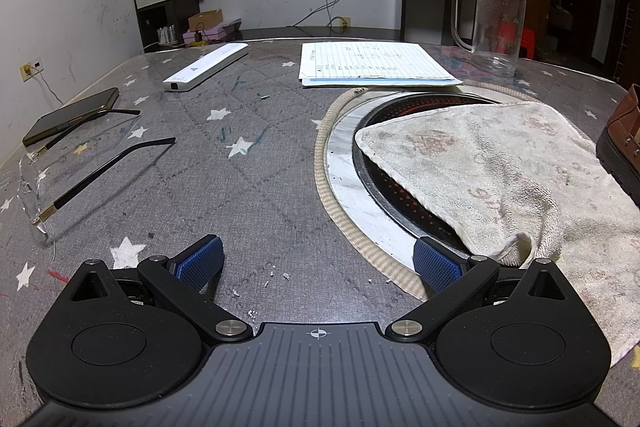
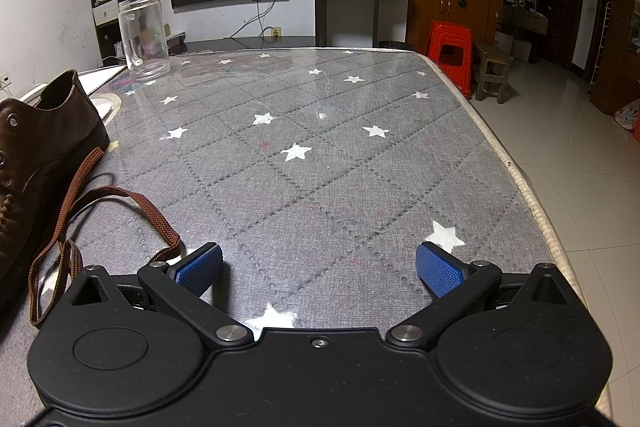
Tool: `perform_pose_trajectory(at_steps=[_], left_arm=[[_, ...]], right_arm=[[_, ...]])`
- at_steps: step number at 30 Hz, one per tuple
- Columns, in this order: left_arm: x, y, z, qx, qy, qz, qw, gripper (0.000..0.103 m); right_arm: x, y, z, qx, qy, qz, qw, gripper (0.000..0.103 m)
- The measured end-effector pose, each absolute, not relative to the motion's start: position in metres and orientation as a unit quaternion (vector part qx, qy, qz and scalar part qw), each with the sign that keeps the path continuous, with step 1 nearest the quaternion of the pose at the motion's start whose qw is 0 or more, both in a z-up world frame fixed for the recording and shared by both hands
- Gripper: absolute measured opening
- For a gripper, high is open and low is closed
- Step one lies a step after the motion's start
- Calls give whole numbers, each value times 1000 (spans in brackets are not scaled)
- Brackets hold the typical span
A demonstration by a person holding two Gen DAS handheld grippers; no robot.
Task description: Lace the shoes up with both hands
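The brown shoe (image 2: 36, 163) stands on the desk (image 2: 340, 167), between the two grippers. Its lace (image 2: 120, 199) trails loose from the shoe toward the right gripper (image 2: 320, 267), ending just beside its left finger. Both the right gripper and the left gripper (image 1: 318, 259) have their fingers spread wide, holding nothing. The upper eyelets seem bare, though the shoe is cropped. For threading, pinch the lace near its tip.

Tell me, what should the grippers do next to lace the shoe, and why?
Probably swing the right gripper left onto the loose brown lace beside the brown shoe. Both grippers are open and empty, and the left gripper faces the towel, with the shoe only at its view's edge.
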State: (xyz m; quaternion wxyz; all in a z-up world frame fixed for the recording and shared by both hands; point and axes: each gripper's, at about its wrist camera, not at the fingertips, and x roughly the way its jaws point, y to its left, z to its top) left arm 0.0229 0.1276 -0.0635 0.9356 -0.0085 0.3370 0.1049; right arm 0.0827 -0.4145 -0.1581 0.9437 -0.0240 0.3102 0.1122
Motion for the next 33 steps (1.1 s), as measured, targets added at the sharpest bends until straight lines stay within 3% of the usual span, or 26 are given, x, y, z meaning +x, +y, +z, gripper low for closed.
perform_pose_trajectory(at_steps=[33], left_arm=[[23,128,-64,-9,337,105,936,102]], right_arm=[[95,-432,-149,-24,310,112,944,103]])
